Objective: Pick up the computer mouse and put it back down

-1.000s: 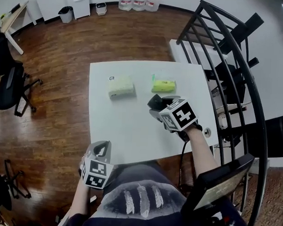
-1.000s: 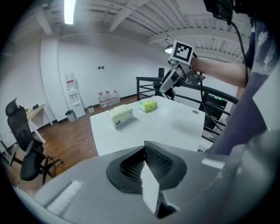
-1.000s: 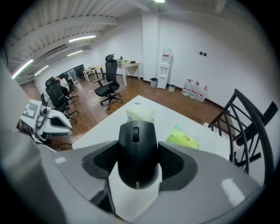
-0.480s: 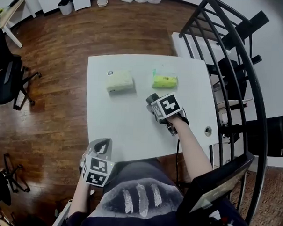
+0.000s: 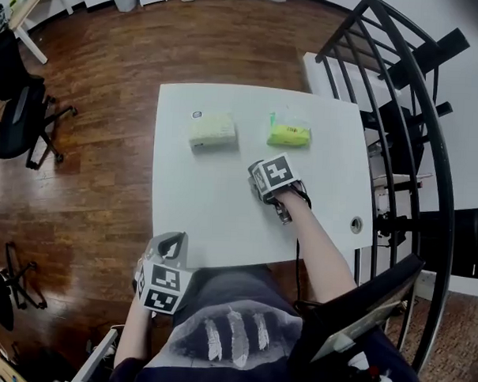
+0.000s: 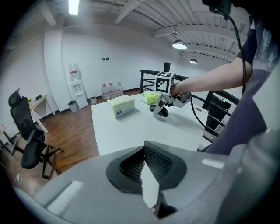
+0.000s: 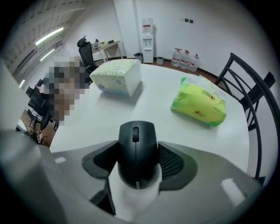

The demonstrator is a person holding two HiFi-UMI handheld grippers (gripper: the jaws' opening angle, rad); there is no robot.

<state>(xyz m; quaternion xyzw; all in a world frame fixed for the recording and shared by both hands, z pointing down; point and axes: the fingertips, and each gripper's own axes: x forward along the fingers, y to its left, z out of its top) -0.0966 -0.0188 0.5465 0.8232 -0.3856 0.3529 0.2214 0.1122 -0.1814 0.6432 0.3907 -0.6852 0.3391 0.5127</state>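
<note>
The black computer mouse (image 7: 137,153) sits between the pads of my right gripper (image 7: 138,145), which is shut on its two sides. In the head view that gripper (image 5: 259,187) points steeply down at the middle of the white table (image 5: 206,216), and its marker cube hides most of the mouse. The left gripper view shows the dark mouse (image 6: 160,111) low over the tabletop; whether it touches I cannot tell. My left gripper (image 5: 172,243) hangs off the table's near edge, jaws shut on nothing (image 6: 144,151).
A pale tissue box (image 5: 212,130) and a green wipes pack (image 5: 289,133) lie on the table's far half. A cable hole (image 5: 356,225) is near the right edge. A black metal chair (image 5: 400,114) stands right, an office chair (image 5: 16,129) left.
My right gripper has come down toward the tabletop with the mouse in it. The left gripper has stayed where it was.
</note>
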